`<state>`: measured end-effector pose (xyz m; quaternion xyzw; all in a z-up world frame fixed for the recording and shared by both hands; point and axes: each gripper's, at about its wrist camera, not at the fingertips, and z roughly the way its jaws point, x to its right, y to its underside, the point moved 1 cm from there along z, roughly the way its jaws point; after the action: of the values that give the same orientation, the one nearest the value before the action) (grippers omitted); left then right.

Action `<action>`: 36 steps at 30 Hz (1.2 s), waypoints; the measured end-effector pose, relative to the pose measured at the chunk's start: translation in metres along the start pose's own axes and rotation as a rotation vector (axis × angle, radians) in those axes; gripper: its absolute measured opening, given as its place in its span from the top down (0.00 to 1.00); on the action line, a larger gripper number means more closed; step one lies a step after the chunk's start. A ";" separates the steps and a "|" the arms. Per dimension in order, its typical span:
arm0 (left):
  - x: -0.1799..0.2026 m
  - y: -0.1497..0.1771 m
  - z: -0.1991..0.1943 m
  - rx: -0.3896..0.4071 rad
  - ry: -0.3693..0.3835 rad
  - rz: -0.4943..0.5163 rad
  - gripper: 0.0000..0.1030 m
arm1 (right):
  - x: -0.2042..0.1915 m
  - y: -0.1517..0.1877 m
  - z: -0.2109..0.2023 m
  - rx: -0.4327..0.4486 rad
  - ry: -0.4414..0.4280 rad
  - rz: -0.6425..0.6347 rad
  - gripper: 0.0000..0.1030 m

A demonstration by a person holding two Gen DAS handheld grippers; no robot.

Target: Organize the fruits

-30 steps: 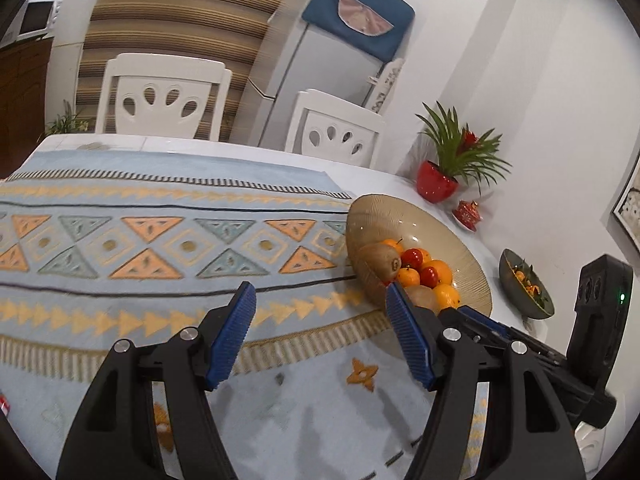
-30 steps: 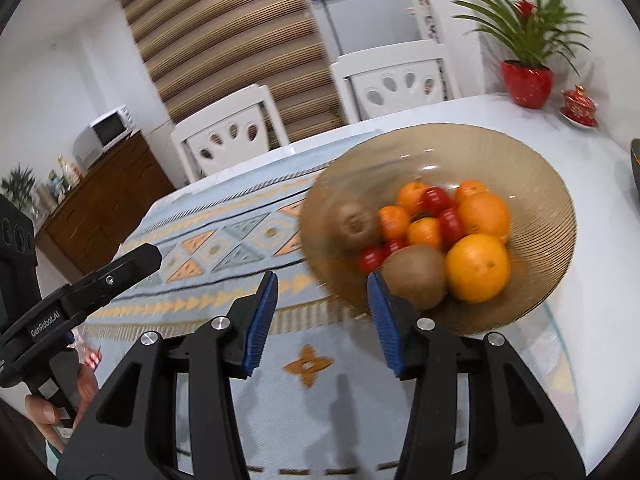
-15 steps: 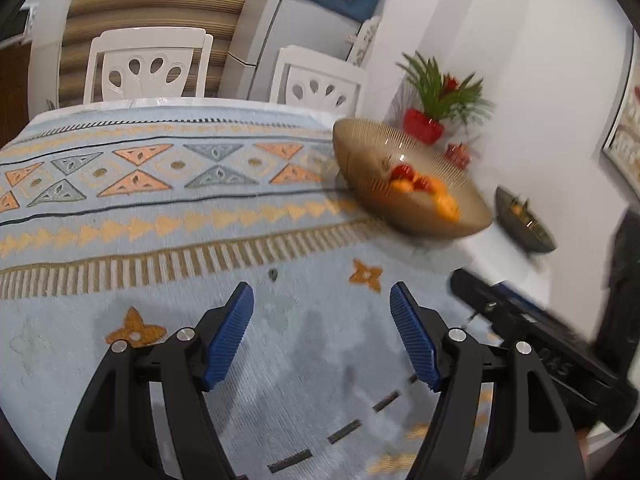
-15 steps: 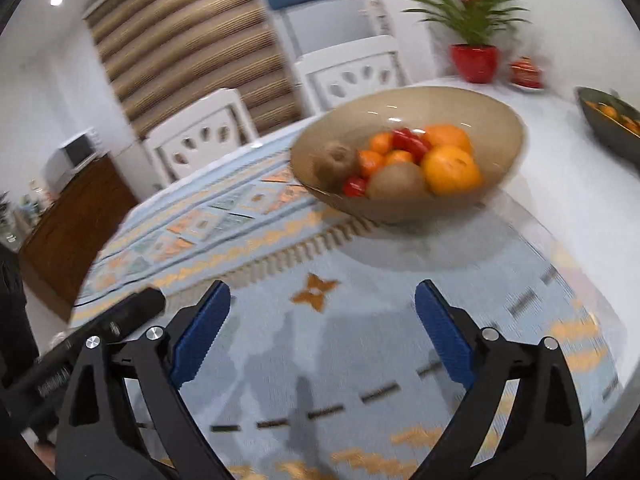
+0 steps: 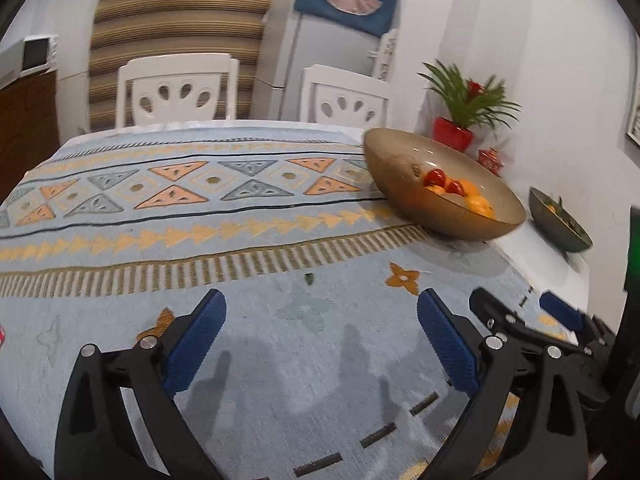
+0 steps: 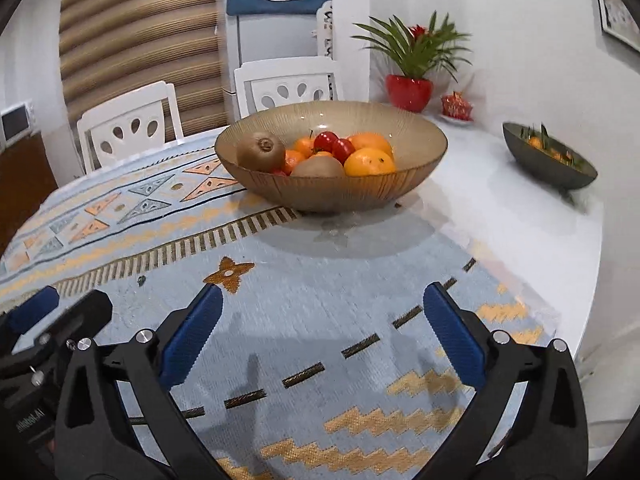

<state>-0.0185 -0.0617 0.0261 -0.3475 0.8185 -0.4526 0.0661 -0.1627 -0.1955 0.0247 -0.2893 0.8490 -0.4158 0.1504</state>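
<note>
Bowl (image 6: 332, 184) of fruit well beyond right tongs (image 6: 320, 320).

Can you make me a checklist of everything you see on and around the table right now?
Surface: white table partly under a patterned blue cloth.
Job's things: amber glass bowl holding kiwis, oranges and small red fruits.
Clutter: dark bowl with small orange fruits; a dark speck on the cloth.
Grippers: left gripper and right gripper both open, jaws just opening, nothing between the fingers.
Cables: nothing seen.
Surroundings: two white chairs, red potted plant, fridge, striped blind, microwave.
</note>
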 end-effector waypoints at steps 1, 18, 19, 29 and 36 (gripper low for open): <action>-0.002 0.000 -0.002 0.011 -0.012 -0.006 0.07 | -0.001 0.001 0.002 -0.010 -0.001 -0.002 0.03; -0.005 0.000 0.002 -0.019 -0.086 -0.022 0.05 | 0.000 0.003 0.009 -0.056 -0.047 0.009 0.03; -0.006 0.000 0.003 -0.025 -0.090 -0.028 0.05 | 0.000 0.004 0.009 -0.054 -0.048 0.010 0.03; -0.009 0.002 0.005 -0.048 -0.109 -0.055 0.05 | -0.003 0.004 0.009 -0.062 -0.047 -0.005 0.03; -0.007 0.002 0.002 -0.030 -0.122 -0.046 0.05 | -0.004 0.005 0.009 -0.064 -0.049 -0.007 0.03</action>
<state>-0.0135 -0.0581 0.0214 -0.3941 0.8116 -0.4194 0.1003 -0.1571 -0.1966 0.0155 -0.3072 0.8569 -0.3816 0.1602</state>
